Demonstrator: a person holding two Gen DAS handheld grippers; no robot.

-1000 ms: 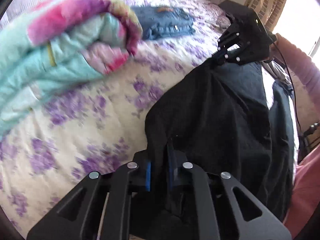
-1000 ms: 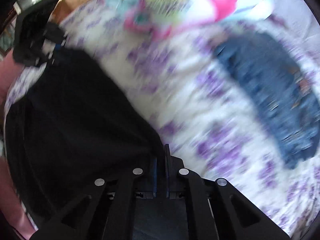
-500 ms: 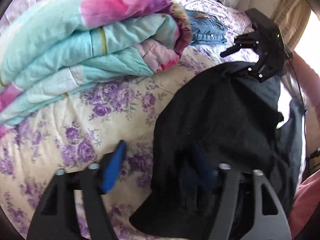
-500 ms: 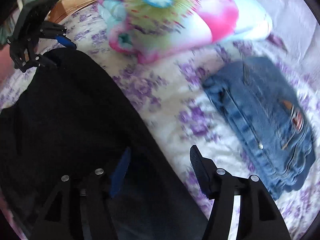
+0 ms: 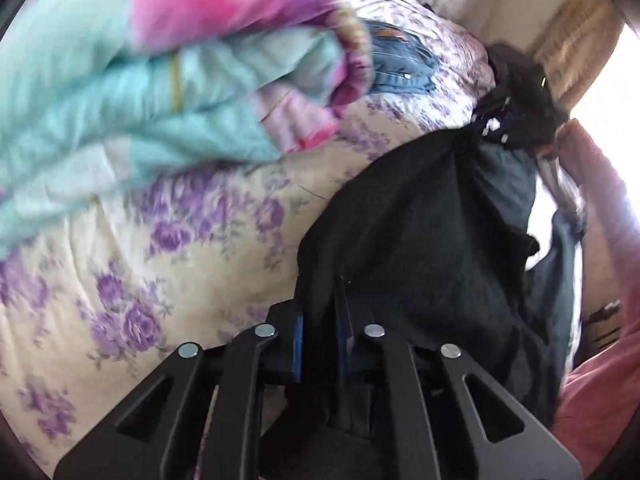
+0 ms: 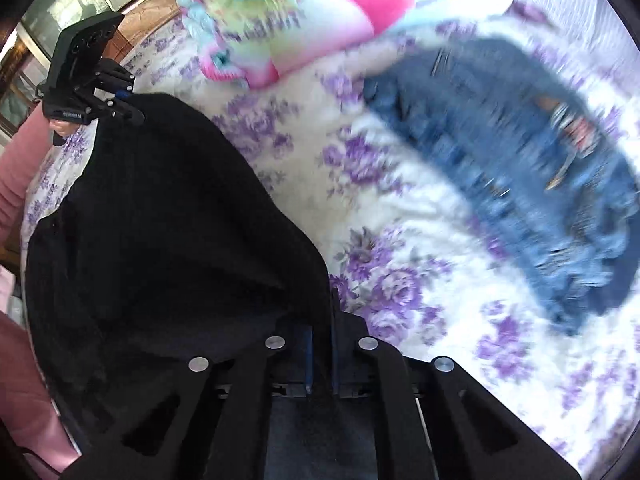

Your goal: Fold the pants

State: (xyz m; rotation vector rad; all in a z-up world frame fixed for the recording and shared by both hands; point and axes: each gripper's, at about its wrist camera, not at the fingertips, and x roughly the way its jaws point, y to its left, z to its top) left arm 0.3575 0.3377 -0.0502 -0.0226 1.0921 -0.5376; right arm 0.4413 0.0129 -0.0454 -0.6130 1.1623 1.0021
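Black pants [image 5: 420,232] hang stretched between my two grippers above a flowered bed [image 5: 192,248]. My left gripper [image 5: 320,316] is shut on one corner of the pants, the cloth pinched between its blue pads. My right gripper [image 6: 322,328] is shut on the other corner of the pants [image 6: 168,220]. Each gripper shows in the other's view: the right one at upper right [image 5: 486,122], the left one at upper left [image 6: 132,108]. The rest of the pants droops down toward the bed edge.
A folded turquoise and pink quilt [image 5: 160,80] lies on the bed, also in the right wrist view [image 6: 280,20]. Folded blue jeans [image 6: 520,168] lie beside it, also in the left wrist view [image 5: 400,64]. A pink-sleeved arm [image 5: 608,208] is at the right.
Half a second ago both grippers stood open over the pants lying on the bed. Now both have shut on the cloth again and hold it lifted and stretched.
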